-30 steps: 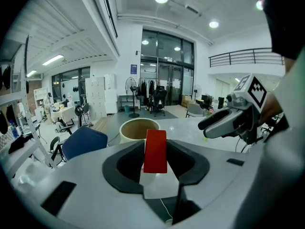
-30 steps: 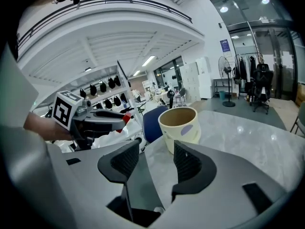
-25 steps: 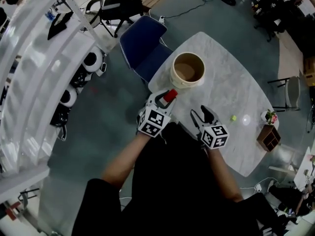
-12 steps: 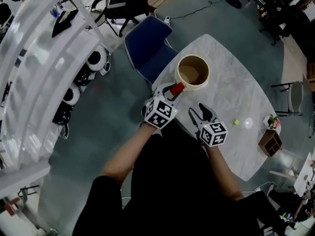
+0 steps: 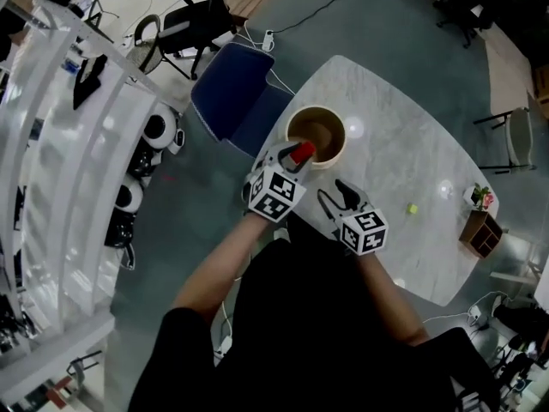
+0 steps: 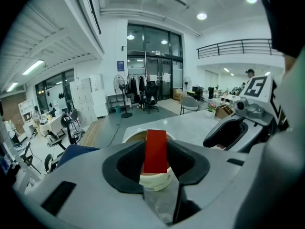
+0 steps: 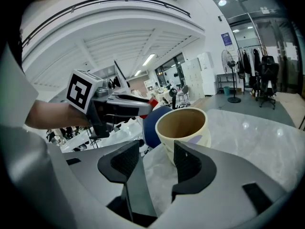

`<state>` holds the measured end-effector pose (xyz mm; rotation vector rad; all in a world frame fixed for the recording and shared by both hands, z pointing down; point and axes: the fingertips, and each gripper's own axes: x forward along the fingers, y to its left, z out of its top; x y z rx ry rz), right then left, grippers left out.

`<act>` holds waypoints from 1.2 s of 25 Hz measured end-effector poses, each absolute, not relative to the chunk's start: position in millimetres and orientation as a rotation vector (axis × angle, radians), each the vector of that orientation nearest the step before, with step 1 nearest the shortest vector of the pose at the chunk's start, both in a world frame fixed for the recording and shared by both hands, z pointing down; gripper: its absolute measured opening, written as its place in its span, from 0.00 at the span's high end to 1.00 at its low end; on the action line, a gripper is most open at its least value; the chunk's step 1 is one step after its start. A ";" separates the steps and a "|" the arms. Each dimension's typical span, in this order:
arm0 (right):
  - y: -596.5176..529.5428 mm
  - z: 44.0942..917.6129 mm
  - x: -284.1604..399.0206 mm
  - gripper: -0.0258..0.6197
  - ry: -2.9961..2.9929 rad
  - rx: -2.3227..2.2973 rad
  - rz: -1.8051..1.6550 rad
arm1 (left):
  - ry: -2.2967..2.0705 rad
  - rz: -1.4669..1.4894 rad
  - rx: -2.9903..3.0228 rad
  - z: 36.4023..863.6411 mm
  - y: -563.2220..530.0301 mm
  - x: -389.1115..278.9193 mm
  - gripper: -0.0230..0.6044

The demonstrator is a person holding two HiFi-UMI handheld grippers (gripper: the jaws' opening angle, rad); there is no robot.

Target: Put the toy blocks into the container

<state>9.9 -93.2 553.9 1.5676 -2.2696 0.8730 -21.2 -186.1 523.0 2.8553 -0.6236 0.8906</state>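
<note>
Jaws of left gripper (image 5: 296,154) clamped on a red block (image 6: 155,149). The block stands upright between the pads, its top poking above them. Opening is mid-width, set by the block.

Block sits at the near-left edge of the container (image 7: 202,130), a cream round tub open at the top. From the head view it looks to be over the rim, but I can't tell for sure if it's above the opening or just short of it. In the left gripper view the tub is straight behind and below the block.

Right gripper (image 7: 157,151): jaws partly apart, nothing between them, only bare tabletop showing through the gap. It's to the right of the left gripper, on the near side of the tub and close to it, not touching.

Tub interior is brown; can't make out any contents.

Rest of scene: white marble table (image 5: 403,144), and one small yellow-green piece (image 5: 412,209) lying on it, well to the right of both grippers. Blue chair (image 5: 230,101) at the table's far-left edge, just beside the tub.
</note>
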 end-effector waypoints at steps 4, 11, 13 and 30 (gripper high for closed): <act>-109.5 559.3 24.1 0.62 -2.259 1.609 0.904 | -0.544 0.946 2.873 534.1 -201.7 1.9 0.75; -126.0 575.8 50.6 0.62 -2.205 1.693 0.988 | -0.356 1.090 2.882 564.9 -229.7 37.2 0.75; -126.0 581.9 59.2 0.62 -2.178 1.719 1.014 | -0.293 1.139 2.875 575.6 -233.5 46.8 0.75; -136.8 624.3 124.3 0.62 -2.022 1.890 1.160 | 0.259 1.653 2.509 673.5 -211.9 76.3 0.75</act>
